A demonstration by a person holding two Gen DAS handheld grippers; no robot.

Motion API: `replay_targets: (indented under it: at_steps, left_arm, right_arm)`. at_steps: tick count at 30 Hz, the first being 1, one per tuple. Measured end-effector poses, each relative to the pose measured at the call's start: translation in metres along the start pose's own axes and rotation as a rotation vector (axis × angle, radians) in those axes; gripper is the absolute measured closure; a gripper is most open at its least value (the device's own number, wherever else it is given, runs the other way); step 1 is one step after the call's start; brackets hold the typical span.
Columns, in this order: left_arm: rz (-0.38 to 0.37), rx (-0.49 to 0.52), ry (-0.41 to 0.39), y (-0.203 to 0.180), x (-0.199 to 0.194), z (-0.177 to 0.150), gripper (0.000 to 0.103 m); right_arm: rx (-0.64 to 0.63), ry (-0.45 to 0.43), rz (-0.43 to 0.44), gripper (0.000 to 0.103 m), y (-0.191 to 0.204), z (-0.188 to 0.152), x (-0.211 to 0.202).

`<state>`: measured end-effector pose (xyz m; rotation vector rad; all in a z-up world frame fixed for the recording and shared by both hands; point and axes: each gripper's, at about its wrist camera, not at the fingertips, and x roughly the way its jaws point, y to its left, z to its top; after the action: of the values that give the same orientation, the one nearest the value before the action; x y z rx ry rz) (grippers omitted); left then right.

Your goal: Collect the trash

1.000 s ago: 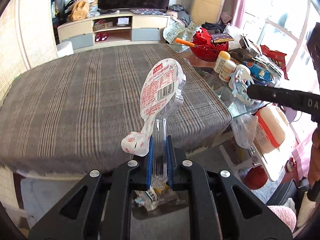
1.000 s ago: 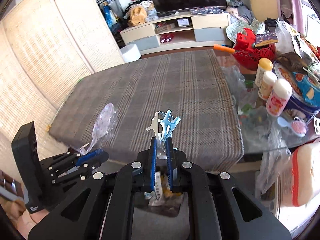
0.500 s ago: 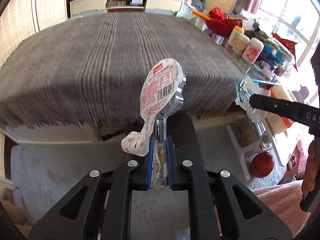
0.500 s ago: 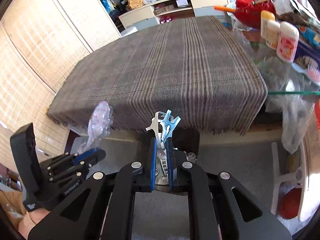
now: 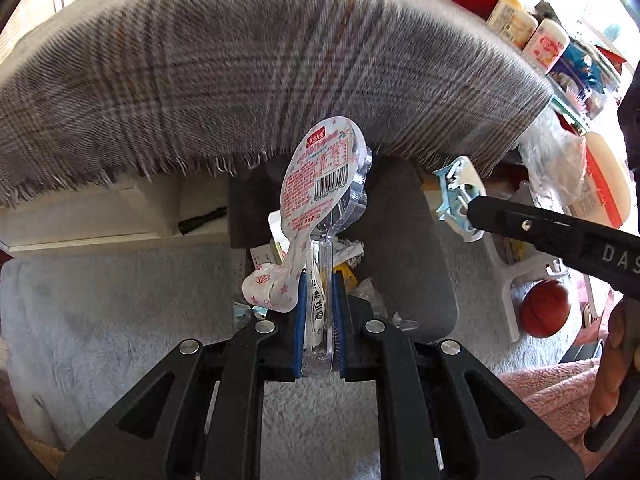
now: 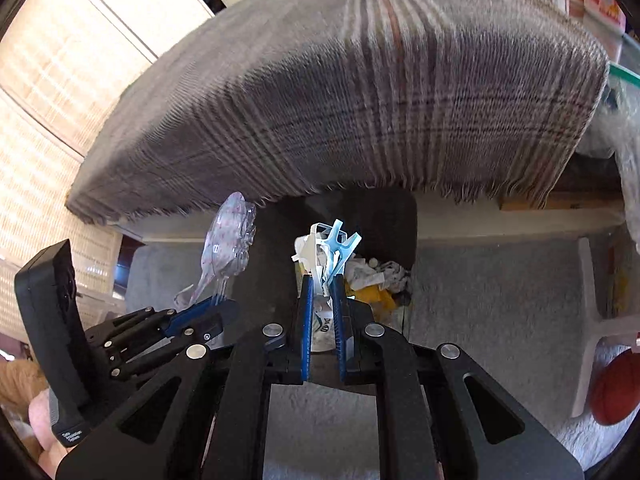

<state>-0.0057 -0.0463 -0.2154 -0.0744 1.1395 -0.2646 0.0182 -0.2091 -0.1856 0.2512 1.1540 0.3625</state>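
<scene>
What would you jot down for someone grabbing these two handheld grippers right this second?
Left gripper: shut on a clear spoon-shaped blister pack with a peeling printed label.
Right gripper: shut on a blue and white plastic scrap.
Both pieces hang above the dark bin on the carpet in front of the plaid-covered table; the bin already holds wrappers and paper.
Done: both pieces picked up and carried over the bin.
Left: open the fingers to drop them in, then look for more trash.
</scene>
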Motion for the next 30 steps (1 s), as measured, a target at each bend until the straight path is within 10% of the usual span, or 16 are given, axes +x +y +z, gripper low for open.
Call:
replay_targets:
  at_steps: [12,18,26,30]
  left_arm:
    - [-0.03,-0.008,0.049,0.005,0.026,0.006,0.091]
    - [-0.025,-0.01,0.021,0.005,0.015,0.011,0.078]
    - [0.011,0.028,-0.073,0.004,-0.022,0.014,0.026]
    - [-0.003,0.039,-0.158,0.002,-0.061,0.033,0.008]
  right_arm:
    - [0.011,0.053,-0.027,0.089,0.0,0.009,0.033]
    - [0.051,0.028,0.005,0.063,-0.013,0.008,0.021]
    - [0.066,-0.062,-0.022,0.007,-0.016,0.013,-0.01]
    - [0.114,-0.126,0.011,0.003,-0.019,0.025,-0.039]
